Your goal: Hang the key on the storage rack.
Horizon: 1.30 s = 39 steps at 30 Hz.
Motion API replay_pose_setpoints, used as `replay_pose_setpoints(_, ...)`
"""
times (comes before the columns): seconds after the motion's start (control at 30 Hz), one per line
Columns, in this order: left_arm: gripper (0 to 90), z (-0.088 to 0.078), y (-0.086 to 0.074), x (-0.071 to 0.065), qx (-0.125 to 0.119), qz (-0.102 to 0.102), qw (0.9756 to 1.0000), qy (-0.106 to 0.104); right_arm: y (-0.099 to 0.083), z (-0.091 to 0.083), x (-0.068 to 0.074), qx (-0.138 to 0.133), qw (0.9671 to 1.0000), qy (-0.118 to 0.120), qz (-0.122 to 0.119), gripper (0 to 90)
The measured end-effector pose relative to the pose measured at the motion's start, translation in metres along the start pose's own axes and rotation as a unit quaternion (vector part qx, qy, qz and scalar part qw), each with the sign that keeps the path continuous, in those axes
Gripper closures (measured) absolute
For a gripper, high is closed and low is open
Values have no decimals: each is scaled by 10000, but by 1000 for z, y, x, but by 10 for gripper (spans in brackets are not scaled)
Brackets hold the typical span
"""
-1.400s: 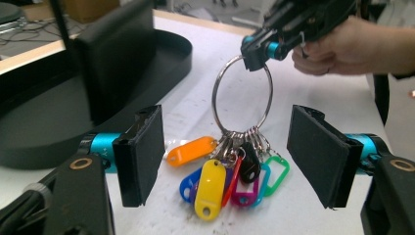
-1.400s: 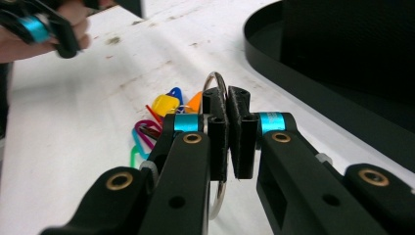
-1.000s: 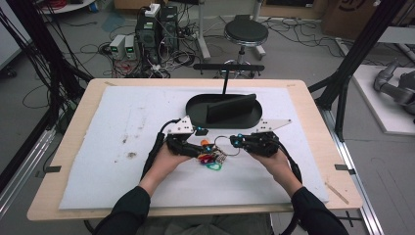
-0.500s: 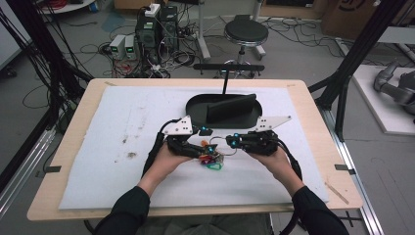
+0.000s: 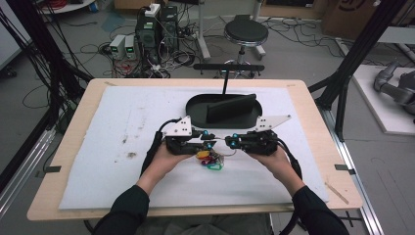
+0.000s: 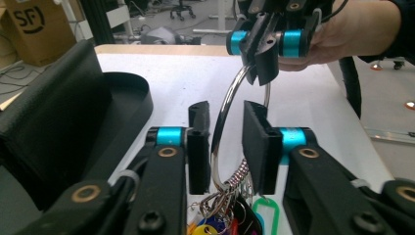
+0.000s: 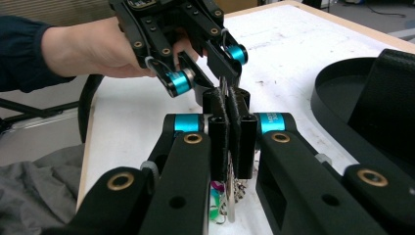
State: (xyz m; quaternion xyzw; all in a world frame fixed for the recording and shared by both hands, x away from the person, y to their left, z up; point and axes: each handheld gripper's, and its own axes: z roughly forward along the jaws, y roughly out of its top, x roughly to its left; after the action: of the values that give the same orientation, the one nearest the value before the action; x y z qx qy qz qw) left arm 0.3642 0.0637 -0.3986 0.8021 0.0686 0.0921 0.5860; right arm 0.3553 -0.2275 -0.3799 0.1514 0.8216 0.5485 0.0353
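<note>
**Key ring held between 2 grippers; left jaws narrowed**

The right gripper (image 7: 229, 105) is clamped tight on the metal key ring (image 6: 230, 105), its 2 pads pressed flat together on the wire. The left gripper (image 6: 225, 139) straddles the same ring: its jaws have just been closing, and in the left gripper view the ring runs up between the pads, close against the left one, with a gap still visible at the right pad. Whether the pads already press on it cannot be told.

In the high view the ring spans the short space between the 2 gripper tips above the white mat (image 5: 122, 147), and the bunch of coloured key tags (image 5: 209, 159) hangs from it, just in front of the left hand (image 5: 164, 161). Compared with 1 second ago, the gripper tips stand closer together. The black tray (image 5: 195, 105) lies just beyond both grippers, in the same place.
</note>
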Motion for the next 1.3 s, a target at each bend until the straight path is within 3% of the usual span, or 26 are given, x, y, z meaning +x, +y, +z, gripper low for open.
replay_pose_setpoints(0.13, 774, 1, 0, 0, 16, 14, 10000, -10, 0, 0, 0, 8, 10000, 24, -6, 883)
replay_pose_setpoints(0.23, 850, -1, -1, 1, 23, 103, 9999, -84, 0, 0, -1, -12, 10000, 26, -7, 882)
replay_pose_setpoints(0.57, 864, -1, 0, 0, -14, 107, 9999, -32, 0, -1, -2, -51, 10000, -22, 12, 865)
replay_pose_setpoints(0.6, 865, -3, 1, 0, -29, 120, 9999, 11, 0, -1, -2, -61, 10000, -44, 31, 787)
replay_pose_setpoints(0.87, 867, -11, 3, 3, -152, 44, 9996, 254, 0, -10, -7, -211, 9984, -491, 199, 609)
replay_pose_setpoints(1.03, 867, -18, 7, 6, -176, 55, 9990, 399, -2, -17, -13, -231, 9929, -1107, 365, 476)
replay_pose_setpoints(1.07, 868, -19, 9, 6, -176, 55, 9989, 428, -4, -21, -17, -225, 9885, -1423, 462, 468)
replay_pose_setpoints(1.1, 868, -20, 10, 6, -204, 46, 9988, 447, -4, -21, -17, -225, 9885, -1423, 462, 468)
replay_pose_setpoints(1.13, 867, -22, 12, 6, -249, 21, 9986, 474, -7, -25, -20, -209, 9841, -1683, 534, 452)
replay_pose_setpoints(1.17, 867, -24, 14, 7, -256, 45, 9984, 501, -7, -25, -20, -209, 9841, -1683, 534, 452)
replay_pose_setpoints(1.3, 867, -33, 24, 10, -285, 91, 9975, 645, -13, -35, -26, -156, 9725, -2223, 679, 458)
